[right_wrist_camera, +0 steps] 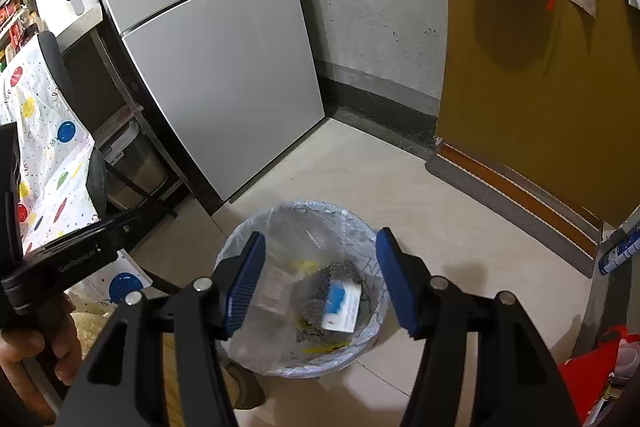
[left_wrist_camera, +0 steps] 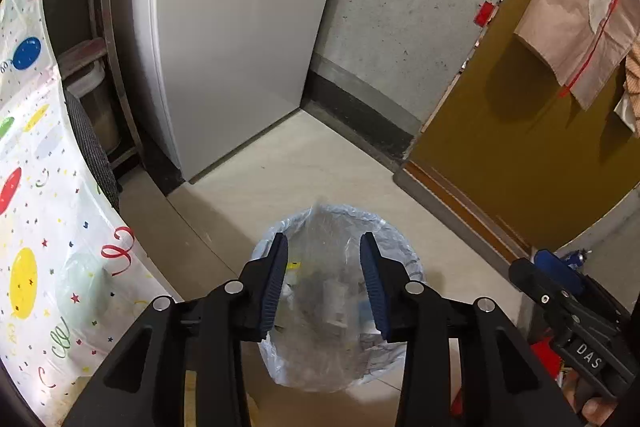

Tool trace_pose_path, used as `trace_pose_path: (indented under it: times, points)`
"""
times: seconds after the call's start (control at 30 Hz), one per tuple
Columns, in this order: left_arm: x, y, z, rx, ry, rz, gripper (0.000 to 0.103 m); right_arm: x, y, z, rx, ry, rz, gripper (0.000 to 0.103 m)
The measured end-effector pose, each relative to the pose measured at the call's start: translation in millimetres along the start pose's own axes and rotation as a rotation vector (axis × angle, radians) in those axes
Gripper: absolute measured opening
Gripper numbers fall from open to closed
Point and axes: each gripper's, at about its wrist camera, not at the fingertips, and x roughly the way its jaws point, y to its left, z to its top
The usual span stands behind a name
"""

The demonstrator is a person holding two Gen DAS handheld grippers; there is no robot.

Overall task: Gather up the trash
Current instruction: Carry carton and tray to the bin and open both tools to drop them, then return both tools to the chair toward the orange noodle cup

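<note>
A trash bin (left_wrist_camera: 276, 227) lined with a clear plastic bag stands on the floor below both grippers; it also shows in the right wrist view (right_wrist_camera: 356, 223). Inside it lie a grey scrubby wad (right_wrist_camera: 320, 291), a white and blue box (right_wrist_camera: 344, 305) and a clear wrapper (right_wrist_camera: 276, 287). My left gripper (left_wrist_camera: 323, 283) is open and empty above the bin. A clear film or bag (left_wrist_camera: 324, 243) shows between its fingers; I cannot tell whether it is loose or part of the liner. My right gripper (right_wrist_camera: 320, 279) is open and empty above the bin.
A grey fridge (left_wrist_camera: 240, 39) stands behind the bin, in the corner of a concrete wall (left_wrist_camera: 400, 7). A mustard door (left_wrist_camera: 520, 127) is at the right. A table with a balloon-print cloth (left_wrist_camera: 32, 227) is at the left, with a chair (left_wrist_camera: 96, 155) beside it. A red bag (right_wrist_camera: 592, 367) lies on the floor at the right.
</note>
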Motion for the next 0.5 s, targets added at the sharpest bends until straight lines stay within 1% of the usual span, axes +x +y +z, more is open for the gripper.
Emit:
trace_pose_path:
  times: [0.13,0.2,0.23,0.27,0.3,0.33,0.5]
  points:
    - [-13,8,-2,-0.004,-0.018,0.016,0.04,-10,4,3,-0.01,-0.02,0.008,0.057]
    - [-27,17,-5,-0.006,-0.034,0.053,0.04,-17,7,6,-0.015,-0.04,0.009,0.057]
    - [-33,22,-7,-0.006,-0.041,0.064,0.041,-24,11,8,-0.02,-0.06,0.008,0.057]
    - [-41,26,-8,-0.012,-0.052,0.081,0.047,-27,13,9,-0.023,-0.071,0.009,0.057]
    - [-47,30,-9,-0.018,-0.059,0.091,0.049,-32,16,11,-0.028,-0.084,0.012,0.057]
    - [-56,37,-12,-0.026,-0.074,0.105,0.051,-37,21,14,-0.037,-0.098,0.022,0.057]
    - [-101,70,-24,-0.079,-0.137,0.164,0.052,-60,56,18,-0.098,-0.153,0.086,0.057]
